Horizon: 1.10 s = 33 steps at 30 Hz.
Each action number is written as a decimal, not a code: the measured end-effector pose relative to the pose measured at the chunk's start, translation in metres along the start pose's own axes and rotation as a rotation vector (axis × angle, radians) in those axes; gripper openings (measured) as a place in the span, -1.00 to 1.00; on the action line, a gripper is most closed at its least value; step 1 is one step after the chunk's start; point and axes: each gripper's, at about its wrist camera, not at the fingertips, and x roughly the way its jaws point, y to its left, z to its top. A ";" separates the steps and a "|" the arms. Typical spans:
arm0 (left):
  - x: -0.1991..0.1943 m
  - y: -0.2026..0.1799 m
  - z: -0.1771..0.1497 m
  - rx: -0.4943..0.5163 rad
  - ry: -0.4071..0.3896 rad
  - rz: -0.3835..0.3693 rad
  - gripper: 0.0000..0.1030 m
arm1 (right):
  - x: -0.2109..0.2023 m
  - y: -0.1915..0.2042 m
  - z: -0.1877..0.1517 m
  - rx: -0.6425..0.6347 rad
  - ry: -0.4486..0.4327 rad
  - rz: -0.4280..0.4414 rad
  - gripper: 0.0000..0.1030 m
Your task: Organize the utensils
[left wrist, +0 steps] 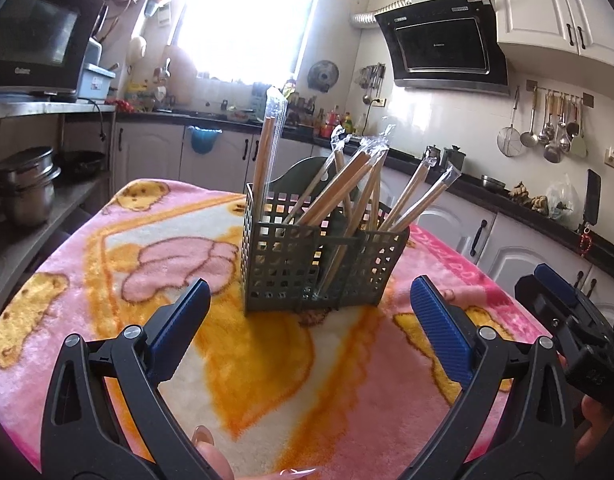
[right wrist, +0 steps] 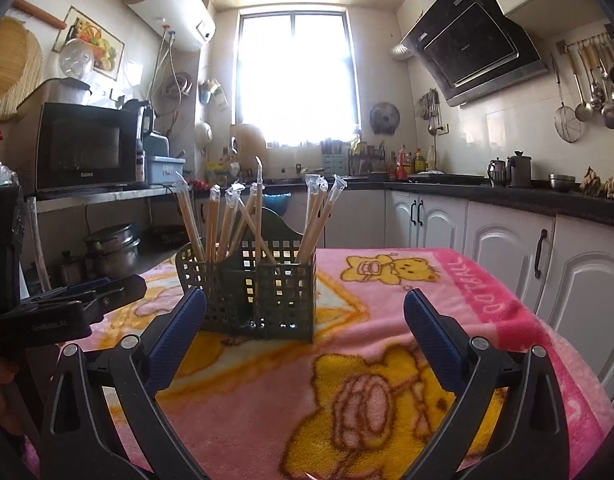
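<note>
Seemingly near done, all the wrapped chopsticks point(left wrist: 349, 188) stand in the green slotted caddy point(left wrist: 307, 264) mid-bench on the pink blanket point(left wrist: 107, 264), none loose, while the left hand-held gripper point(left wrist: 311, 308) and right hand-held gripper point(right wrist: 305, 320) both gape, empty.

A pink blanket point(right wrist: 387, 380) with yellow bears is spread over the table. A black microwave point(right wrist: 85, 148) is set on a metal shelf point(right wrist: 107, 196), and silver pots point(right wrist: 111, 246) are stacked below it. A white water heater point(right wrist: 169, 4) is hung high on the wall. Bright light is let in through the window point(right wrist: 295, 80). A black range hood point(left wrist: 443, 46) is fixed under white cabinets point(left wrist: 555, 8). Ladles and spoons point(left wrist: 547, 128) are hung on a rail. Bottles point(right wrist: 411, 162) are lined up on the dark counter point(right wrist: 507, 196).
</note>
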 end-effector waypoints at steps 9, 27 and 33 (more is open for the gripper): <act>0.001 0.000 -0.004 0.009 0.001 0.003 0.80 | -0.001 0.001 -0.002 0.011 0.003 -0.009 0.87; -0.001 0.000 -0.003 0.009 -0.008 0.005 0.80 | -0.003 0.009 -0.004 -0.022 -0.003 -0.007 0.87; -0.002 0.000 -0.003 0.007 -0.009 0.006 0.80 | -0.003 0.010 -0.004 -0.020 -0.002 -0.006 0.87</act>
